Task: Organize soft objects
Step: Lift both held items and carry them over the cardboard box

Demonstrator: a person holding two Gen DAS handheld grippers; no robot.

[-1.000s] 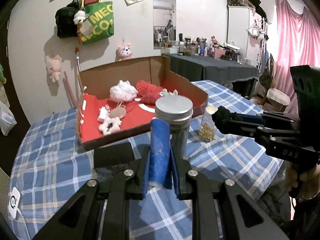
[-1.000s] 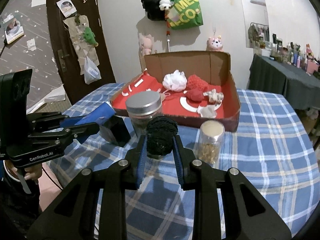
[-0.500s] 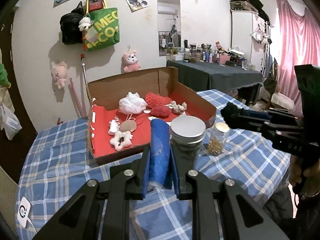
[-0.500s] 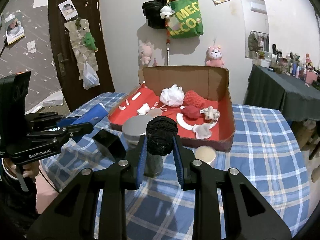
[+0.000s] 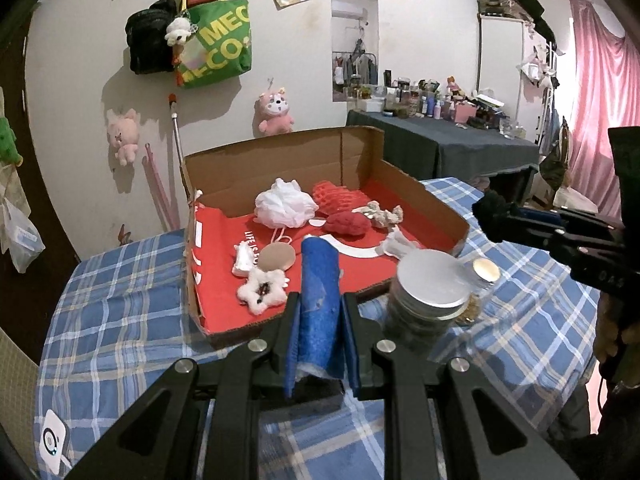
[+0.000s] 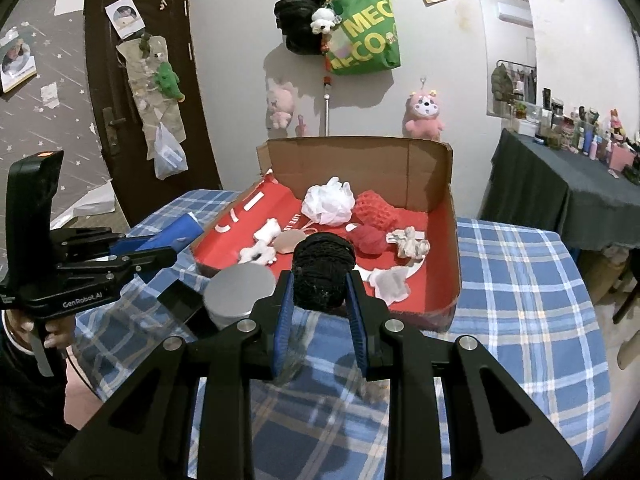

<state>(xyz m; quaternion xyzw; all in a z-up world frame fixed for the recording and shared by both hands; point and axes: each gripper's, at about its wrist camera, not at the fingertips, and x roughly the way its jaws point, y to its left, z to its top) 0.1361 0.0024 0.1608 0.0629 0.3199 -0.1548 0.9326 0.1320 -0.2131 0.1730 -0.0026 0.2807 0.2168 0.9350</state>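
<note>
My left gripper (image 5: 319,304) is shut on a rolled blue cloth (image 5: 320,280), held above the table just short of the near edge of an open cardboard box (image 5: 420,188) with a red floor. My right gripper (image 6: 320,284) is shut on a black knitted ball (image 6: 323,268), also raised near the box's (image 6: 360,168) front edge. Inside the box lie a white mesh puff (image 5: 285,203), red knitted pieces (image 5: 346,224), a tan pad (image 5: 276,257) and small white plush bits (image 5: 262,290).
A tall jar with a silver lid (image 5: 434,274) and a small glass jar with gold bits (image 5: 482,280) stand on the blue plaid tablecloth (image 5: 120,320) in front of the box. A dark phone-like object (image 6: 180,300) lies near the silver-lidded jar (image 6: 240,288).
Both grippers have risen and moved toward the box, so I look down into it more. Each still holds its soft object.
</note>
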